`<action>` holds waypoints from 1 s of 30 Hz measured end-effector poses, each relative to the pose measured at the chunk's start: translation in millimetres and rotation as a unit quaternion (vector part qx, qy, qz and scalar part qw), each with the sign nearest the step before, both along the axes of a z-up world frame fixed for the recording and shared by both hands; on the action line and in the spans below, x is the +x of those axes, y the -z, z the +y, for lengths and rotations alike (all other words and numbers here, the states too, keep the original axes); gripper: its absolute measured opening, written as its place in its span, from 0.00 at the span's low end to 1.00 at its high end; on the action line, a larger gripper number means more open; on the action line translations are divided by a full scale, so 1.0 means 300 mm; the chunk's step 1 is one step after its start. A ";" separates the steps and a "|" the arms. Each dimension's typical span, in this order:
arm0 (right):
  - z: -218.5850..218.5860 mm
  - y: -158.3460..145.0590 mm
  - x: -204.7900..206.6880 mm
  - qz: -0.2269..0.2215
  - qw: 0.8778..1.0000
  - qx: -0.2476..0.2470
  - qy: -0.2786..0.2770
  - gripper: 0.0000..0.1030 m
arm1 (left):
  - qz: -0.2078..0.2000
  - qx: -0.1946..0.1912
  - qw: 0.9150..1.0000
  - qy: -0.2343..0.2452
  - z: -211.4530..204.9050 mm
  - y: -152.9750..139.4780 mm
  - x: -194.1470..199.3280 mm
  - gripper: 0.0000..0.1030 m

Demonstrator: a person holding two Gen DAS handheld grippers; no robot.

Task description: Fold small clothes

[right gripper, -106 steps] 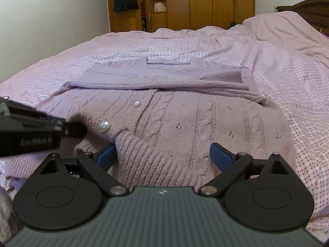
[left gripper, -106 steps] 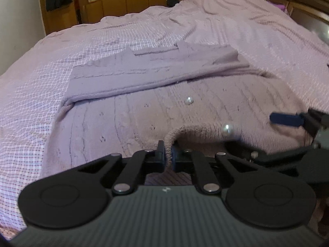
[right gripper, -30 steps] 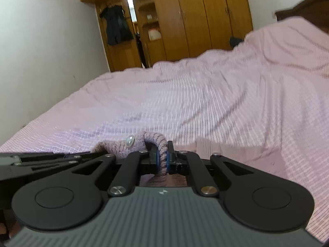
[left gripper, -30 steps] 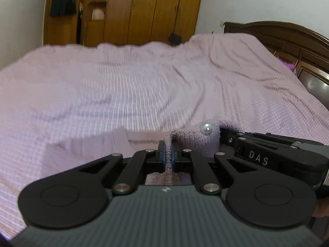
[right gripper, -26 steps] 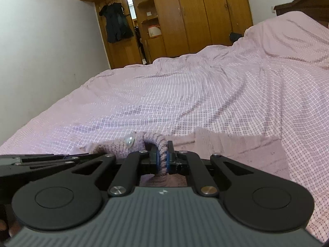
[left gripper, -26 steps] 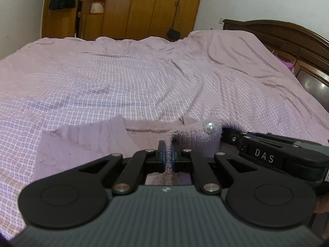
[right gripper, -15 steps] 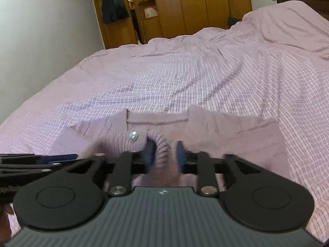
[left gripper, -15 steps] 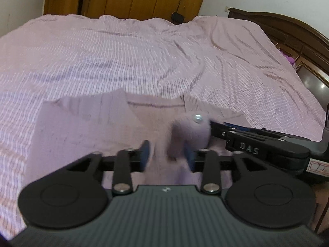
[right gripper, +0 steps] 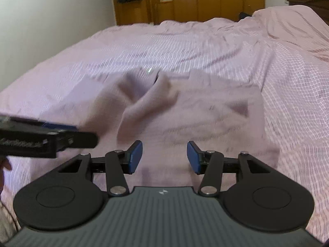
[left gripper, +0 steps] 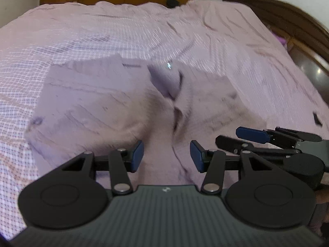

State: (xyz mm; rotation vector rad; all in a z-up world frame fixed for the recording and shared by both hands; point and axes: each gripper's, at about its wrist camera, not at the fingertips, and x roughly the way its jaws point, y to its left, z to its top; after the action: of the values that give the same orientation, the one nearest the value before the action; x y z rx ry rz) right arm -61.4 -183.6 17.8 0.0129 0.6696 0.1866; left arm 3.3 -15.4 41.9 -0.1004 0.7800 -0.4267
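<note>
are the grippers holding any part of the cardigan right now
No, nothing is held. The left gripper and right gripper both have their jaws opening with no cloth between the pads; the cardigan lies folded on the bed.

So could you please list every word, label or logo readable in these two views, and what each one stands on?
White lettering on the side of the left gripper, seen in the right wrist view: too blurred to read.
Small white emblem on each camera's own grey housing: a mark, no letters.
Nothing else carries text.
</note>
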 end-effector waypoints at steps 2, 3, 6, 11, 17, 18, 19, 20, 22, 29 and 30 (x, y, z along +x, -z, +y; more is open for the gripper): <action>0.020 0.023 -0.038 0.008 1.000 -0.011 -0.007 0.55 | 0.005 0.016 1.000 0.010 -0.022 0.026 -0.012 0.50; 0.029 0.032 -0.054 0.009 1.000 -0.019 -0.006 0.55 | 0.009 0.024 1.000 0.010 -0.030 0.043 -0.015 0.50; 0.048 0.061 -0.089 0.004 0.999 -0.045 -0.003 0.63 | 0.018 0.035 0.999 0.007 -0.038 0.086 -0.013 0.50; 0.053 0.075 -0.117 0.008 0.999 -0.041 -0.006 0.66 | 0.007 0.054 0.998 0.012 -0.057 0.101 -0.015 0.51; 0.054 0.074 -0.117 0.012 0.999 -0.043 -0.010 0.67 | 0.003 0.094 0.996 0.007 -0.080 0.097 -0.038 0.52; 0.056 0.076 -0.121 0.012 0.999 -0.045 -0.012 0.67 | -0.001 0.104 0.995 0.005 -0.083 0.098 -0.045 0.52; 0.058 0.076 -0.123 0.012 0.999 -0.047 -0.014 0.67 | -0.003 0.110 0.994 0.003 -0.084 0.103 -0.047 0.52; 0.061 0.078 -0.123 0.012 0.999 -0.049 -0.016 0.67 | -0.005 0.113 0.994 0.002 -0.084 0.111 -0.043 0.51; 0.069 0.080 -0.124 0.012 0.998 -0.051 -0.019 0.67 | -0.007 0.111 0.994 -0.002 -0.080 0.131 -0.030 0.53; 0.092 0.082 -0.118 0.013 0.998 -0.050 -0.027 0.68 | -0.036 0.102 0.994 -0.006 -0.040 0.117 -0.036 0.08; 0.097 0.082 -0.117 0.013 0.998 -0.051 -0.029 0.69 | -0.036 0.089 0.995 -0.012 -0.024 0.104 -0.039 0.08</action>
State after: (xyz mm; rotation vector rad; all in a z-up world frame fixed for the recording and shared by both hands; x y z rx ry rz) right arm -96.4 -154.6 -6.9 -0.1019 0.7044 0.2080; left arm -8.4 -22.7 10.7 0.0714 0.7425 -0.3343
